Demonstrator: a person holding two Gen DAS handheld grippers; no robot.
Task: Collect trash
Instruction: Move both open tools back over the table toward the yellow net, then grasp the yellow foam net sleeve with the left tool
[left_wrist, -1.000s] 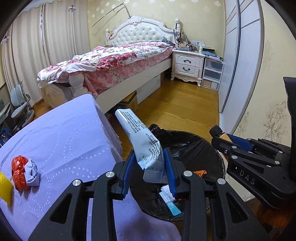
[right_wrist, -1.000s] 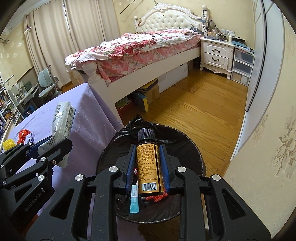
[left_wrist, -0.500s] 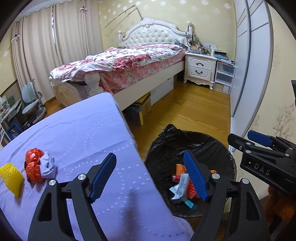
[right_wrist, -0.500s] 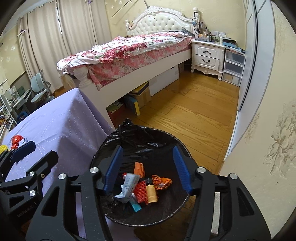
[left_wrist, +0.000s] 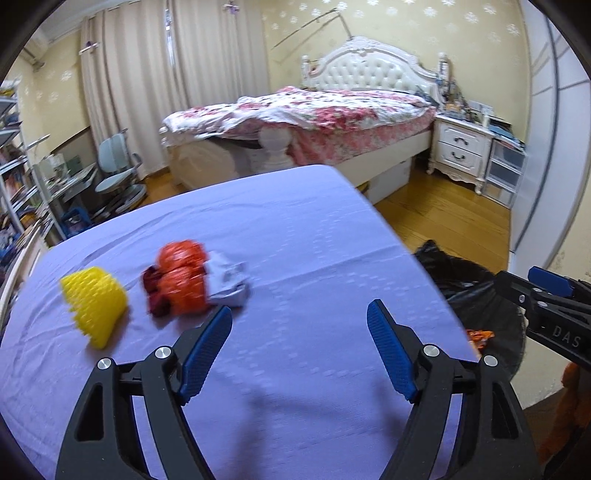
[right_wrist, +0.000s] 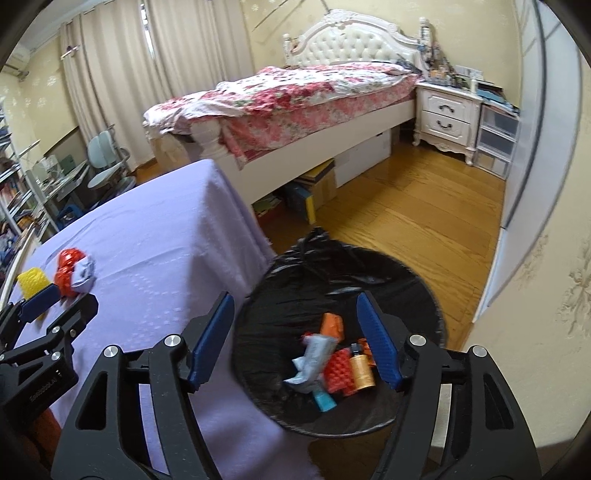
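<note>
My left gripper (left_wrist: 299, 350) is open and empty above the purple tablecloth (left_wrist: 295, 240). A crumpled orange wrapper with a grey scrap (left_wrist: 181, 280) and a yellow foam net (left_wrist: 96, 304) lie on the cloth to its front left; both also show in the right wrist view, the wrapper (right_wrist: 72, 271) and the net (right_wrist: 33, 280). My right gripper (right_wrist: 295, 338) is open and empty above the black-lined trash bin (right_wrist: 332, 273). In the bin lie a grey tube (right_wrist: 314, 356), an amber bottle (right_wrist: 361, 371) and other trash.
The bin (left_wrist: 476, 295) stands on the wooden floor (right_wrist: 406, 206) by the table's right edge. A bed (right_wrist: 295, 96) and a white nightstand (right_wrist: 445, 110) stand beyond. A desk chair (left_wrist: 118, 166) and shelves stand at the left. A wall (right_wrist: 535, 258) is close on the right.
Both grippers opened and dropped the tube and the bottle into the bin. The left gripper then swung left over the table toward the wrapper and foam net.
</note>
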